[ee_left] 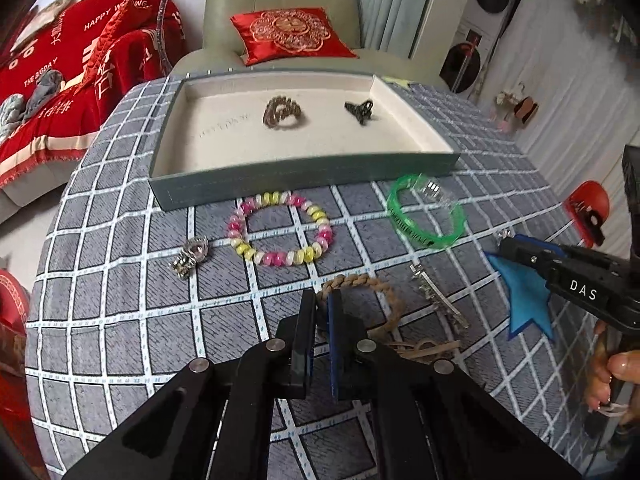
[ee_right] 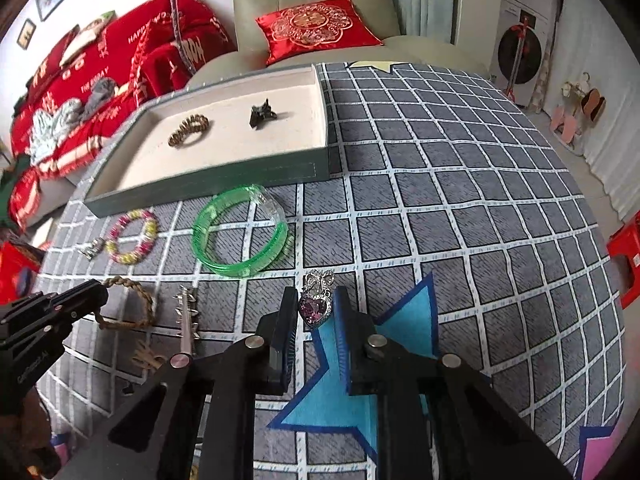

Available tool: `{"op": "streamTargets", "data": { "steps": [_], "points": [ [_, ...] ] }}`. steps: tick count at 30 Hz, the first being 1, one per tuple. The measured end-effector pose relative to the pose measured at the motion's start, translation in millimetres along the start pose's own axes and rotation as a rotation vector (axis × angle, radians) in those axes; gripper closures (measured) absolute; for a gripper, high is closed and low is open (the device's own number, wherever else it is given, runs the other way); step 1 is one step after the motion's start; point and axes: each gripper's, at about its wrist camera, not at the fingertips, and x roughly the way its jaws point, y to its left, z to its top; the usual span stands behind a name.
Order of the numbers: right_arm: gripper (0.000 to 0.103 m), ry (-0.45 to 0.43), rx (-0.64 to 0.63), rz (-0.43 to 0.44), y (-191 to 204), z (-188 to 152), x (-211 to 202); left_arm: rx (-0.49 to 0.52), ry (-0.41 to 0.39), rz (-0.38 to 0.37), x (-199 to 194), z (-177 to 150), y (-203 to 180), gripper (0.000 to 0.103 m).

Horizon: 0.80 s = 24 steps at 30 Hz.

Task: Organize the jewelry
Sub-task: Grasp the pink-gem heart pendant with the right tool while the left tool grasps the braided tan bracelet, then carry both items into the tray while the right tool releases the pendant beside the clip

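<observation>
My left gripper (ee_left: 323, 305) is shut on the near side of a braided tan cord bracelet (ee_left: 370, 286) lying on the checked cloth. My right gripper (ee_right: 315, 309) is shut on a purple heart pendant (ee_right: 314, 309) topped by a silver bow, held just above a blue star patch (ee_right: 340, 380). Loose on the cloth lie a pink-and-yellow bead bracelet (ee_left: 280, 234), a green bangle (ee_left: 426, 216), a silver watch (ee_left: 190, 257) and a silver hairpin (ee_left: 440, 300). The cream-lined tray (ee_left: 304, 178) holds a bronze coil bracelet (ee_left: 282, 112) and a dark clip (ee_left: 360, 110).
The round table is covered with a grey checked cloth (ee_right: 460, 208). A grey armchair with a red cushion (ee_left: 292, 36) stands behind the tray, and a sofa with red covers (ee_left: 60, 80) at left. A person's hand (ee_left: 612, 376) grips the right tool's handle.
</observation>
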Motion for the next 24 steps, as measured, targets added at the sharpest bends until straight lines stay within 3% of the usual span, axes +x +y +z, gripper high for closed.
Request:
{"op": "streamTargets", "data": {
  "steps": [10,18,24],
  "points": [
    [0.084,-0.042,-0.021,0.071,18,16,-25,-0.023,-0.076,-0.049,-33,21,10,0.082],
    [0.084,-0.070,-0.030,0.126,34,61,-28,-0.036,-0.151,-0.036,-46,62,28,0.082],
    [0.084,-0.058,-0.044,0.140,48,101,-10,-0.069,-0.173,-0.030,-34,106,52,0.082]
  ]
}}
